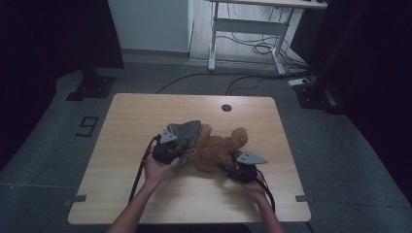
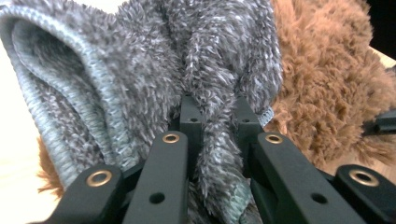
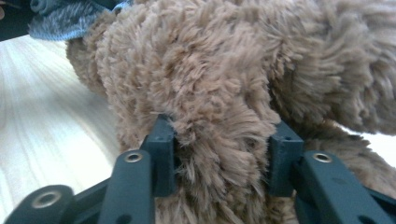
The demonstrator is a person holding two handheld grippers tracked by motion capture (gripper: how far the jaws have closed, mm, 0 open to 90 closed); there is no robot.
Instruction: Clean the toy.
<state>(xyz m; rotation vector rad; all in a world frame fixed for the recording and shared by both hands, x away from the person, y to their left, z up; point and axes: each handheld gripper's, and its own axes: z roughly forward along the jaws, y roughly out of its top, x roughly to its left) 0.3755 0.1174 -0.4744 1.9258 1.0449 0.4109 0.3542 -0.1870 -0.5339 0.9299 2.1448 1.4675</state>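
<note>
**Operator:** What does the high view give me?

**Manual:** At frame centre, your brown plush bear (image 1: 218,148) lies on the wooden table (image 1: 145,111). A grey fleece garment (image 1: 187,133) covers its left end. Your left gripper (image 1: 167,150) sits at the garment, left of centre; your right gripper (image 1: 243,170) sits at the bear's lower right edge. A white desk frame (image 1: 243,29) stands at the upper middle, on the floor beyond the table.

**Operator:** And the left gripper view?

**Manual:** Your left gripper (image 2: 217,126) has its jaws narrow, clamped on a fold of the grey fleece garment (image 2: 140,70), which spreads over the upper left and centre. The bear's brown fur (image 2: 327,79) fills the right side.

**Operator:** The right gripper view?

**Manual:** Your right gripper (image 3: 222,149) has its jaws moderately wide, pressing on a thick limb of the brown plush bear (image 3: 210,84) at lower centre. The table shows at the left. A corner of the grey garment (image 3: 70,21) appears at the upper left.
</note>
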